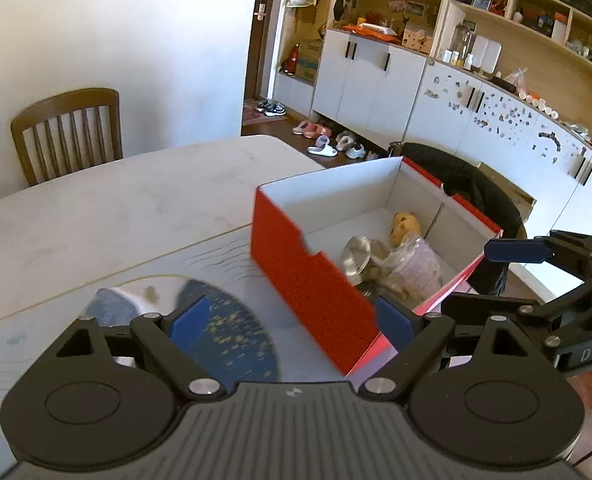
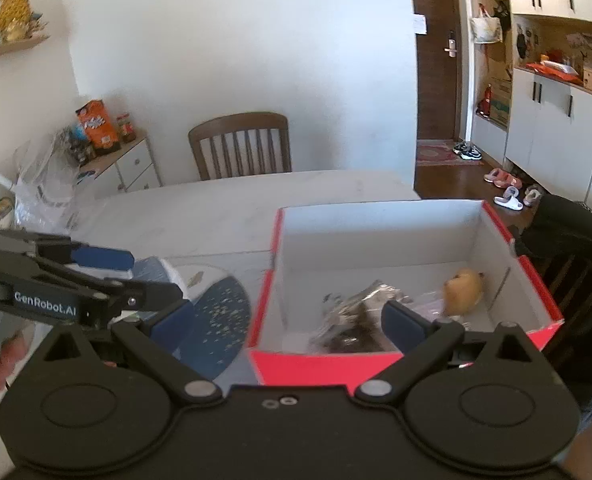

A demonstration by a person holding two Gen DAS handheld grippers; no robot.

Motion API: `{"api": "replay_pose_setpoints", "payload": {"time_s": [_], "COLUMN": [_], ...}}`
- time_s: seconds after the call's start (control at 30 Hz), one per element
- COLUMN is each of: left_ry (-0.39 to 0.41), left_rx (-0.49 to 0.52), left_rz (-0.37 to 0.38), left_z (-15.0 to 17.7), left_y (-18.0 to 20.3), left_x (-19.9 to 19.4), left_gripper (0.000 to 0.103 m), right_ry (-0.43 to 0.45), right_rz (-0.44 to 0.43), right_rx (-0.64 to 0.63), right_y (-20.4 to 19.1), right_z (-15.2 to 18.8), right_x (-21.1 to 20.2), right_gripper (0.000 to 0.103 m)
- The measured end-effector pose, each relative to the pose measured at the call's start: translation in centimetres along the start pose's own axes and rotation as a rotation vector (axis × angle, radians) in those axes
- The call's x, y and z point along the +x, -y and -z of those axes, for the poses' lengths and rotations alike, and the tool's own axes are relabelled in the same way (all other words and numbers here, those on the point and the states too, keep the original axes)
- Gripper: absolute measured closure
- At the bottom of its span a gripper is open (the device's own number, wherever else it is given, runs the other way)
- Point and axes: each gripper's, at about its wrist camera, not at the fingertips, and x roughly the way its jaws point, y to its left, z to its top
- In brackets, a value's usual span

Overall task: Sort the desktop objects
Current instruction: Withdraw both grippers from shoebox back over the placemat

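An open red box (image 1: 307,280) with a white inside stands on the table. It holds a crinkled clear bag (image 1: 409,270), a shiny silver piece (image 1: 357,256) and a round yellowish toy (image 1: 405,224). A blue round piece with gold flecks (image 1: 232,332) lies left of the box, and a pale blue and white thing (image 1: 112,306) lies beside it. My left gripper (image 1: 292,320) is open above the box's near corner, holding nothing. My right gripper (image 2: 288,324) is open over the box's (image 2: 375,360) near wall, also with nothing in it. Each gripper shows in the other's view: the right gripper (image 1: 495,276) and the left gripper (image 2: 136,276).
The pale table (image 1: 116,208) stretches away beyond the box. A wooden chair (image 1: 68,132) stands at its far side. A chair with a dark garment (image 1: 475,192) is right behind the box. Bags and a small cabinet (image 2: 132,160) crowd the far left, and white cupboards (image 1: 367,80) line the right.
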Motion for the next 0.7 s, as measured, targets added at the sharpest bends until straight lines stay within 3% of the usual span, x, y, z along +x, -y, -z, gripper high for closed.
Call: {"api": "replay_pose_setpoints", "payload": {"time_s": [0.13,0.2,0.6,0.7], "left_ry": [0.012,0.018,0.049,0.027], "left_rx": [-0.018,-0.025,-0.068,-0.053], "left_rz": [0.009,0.007,-0.026,-0.050], "left_z": [1.3,2.0,7.1,8.5], "left_y": [-1.9,-2.8,-9.2,-10.4], "left_x": [-1.5,-2.2,-5.2,-5.3], "left_gripper": [0.011,0.000,0.000,0.000], "right_ry": [-0.003,-0.005,-0.036,-0.052], "right_rz": [0.003,0.002,0.015,0.015], "right_rx": [-0.028,-0.036,-0.078,-0.081], "right_y": [-2.5,-3.6,-8.9,-9.9], "right_z": [0.5,0.7,2.6,3.3], "right_x": [0.3,0.5,2.6,3.3], "right_gripper": [0.003,0.003,0.002,0.002]}}
